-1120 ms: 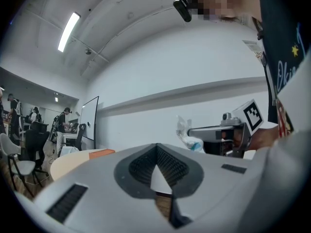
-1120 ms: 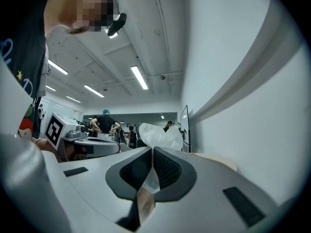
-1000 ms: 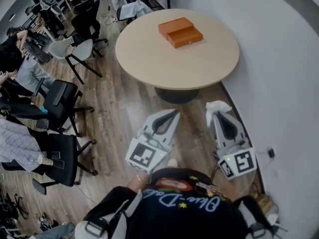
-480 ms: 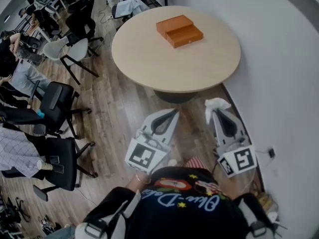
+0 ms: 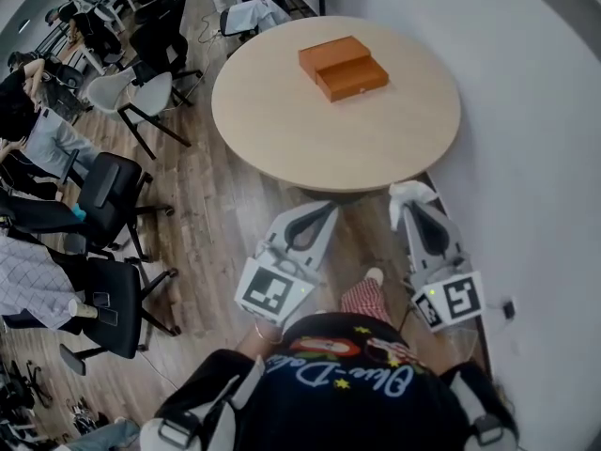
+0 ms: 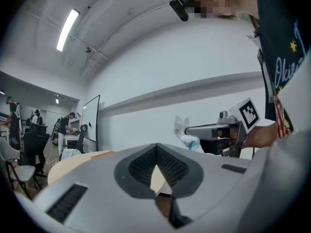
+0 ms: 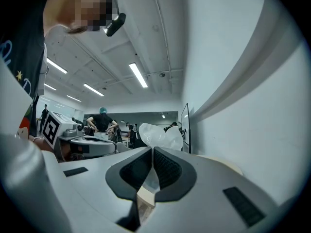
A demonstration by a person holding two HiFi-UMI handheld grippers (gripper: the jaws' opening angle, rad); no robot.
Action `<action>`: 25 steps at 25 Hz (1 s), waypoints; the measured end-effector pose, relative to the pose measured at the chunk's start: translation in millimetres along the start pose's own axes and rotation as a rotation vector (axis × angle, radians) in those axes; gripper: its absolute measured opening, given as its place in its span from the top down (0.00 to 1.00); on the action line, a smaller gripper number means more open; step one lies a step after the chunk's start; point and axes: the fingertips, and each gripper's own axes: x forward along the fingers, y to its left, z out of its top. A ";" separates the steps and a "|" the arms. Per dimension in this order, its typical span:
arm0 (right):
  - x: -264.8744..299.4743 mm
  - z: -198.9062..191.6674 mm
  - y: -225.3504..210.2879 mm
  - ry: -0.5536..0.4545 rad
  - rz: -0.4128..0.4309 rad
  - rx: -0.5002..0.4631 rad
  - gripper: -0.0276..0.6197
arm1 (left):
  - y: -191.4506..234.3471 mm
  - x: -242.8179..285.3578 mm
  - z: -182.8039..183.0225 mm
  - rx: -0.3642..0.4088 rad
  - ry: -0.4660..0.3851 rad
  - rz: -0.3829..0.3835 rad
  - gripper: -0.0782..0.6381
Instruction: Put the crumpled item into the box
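Observation:
An orange box [image 5: 343, 67] lies on the far part of a round beige table [image 5: 310, 130]; in the left gripper view the orange box [image 6: 100, 153] shows only as a thin edge on the table [image 6: 68, 164]. My right gripper [image 5: 412, 202] is shut on a crumpled white item [image 5: 409, 193], held in the air just short of the table's near edge. The right gripper view shows the crumpled item [image 7: 161, 135] sticking out past the right gripper [image 7: 152, 150]. My left gripper [image 5: 323, 212] is shut and holds nothing, level with the right one. From the left gripper [image 6: 156, 146], the crumpled item [image 6: 182, 130] hangs to the right.
Black and grey office chairs [image 5: 117, 184] crowd the wooden floor at the left, with people seated at desks [image 5: 38, 111] beyond. A white curved wall [image 5: 526, 158] runs close along the right. My leg in red striped trousers [image 5: 362, 298] is between the grippers.
The table has drawn nearer to both grippers. A leg in red striped trousers has stepped forward between them. The right gripper still holds the crumpled item.

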 end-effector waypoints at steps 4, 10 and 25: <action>14.8 -7.7 -27.7 0.014 0.006 0.004 0.95 | 7.1 26.9 -0.4 0.001 0.004 0.013 0.91; 32.7 -10.0 -64.1 0.011 0.023 0.013 0.95 | 15.6 67.0 -5.9 -0.003 0.024 0.024 0.91; 62.7 -14.3 -144.2 -0.015 0.078 0.030 0.95 | 27.2 145.1 -0.5 0.026 0.040 0.090 0.91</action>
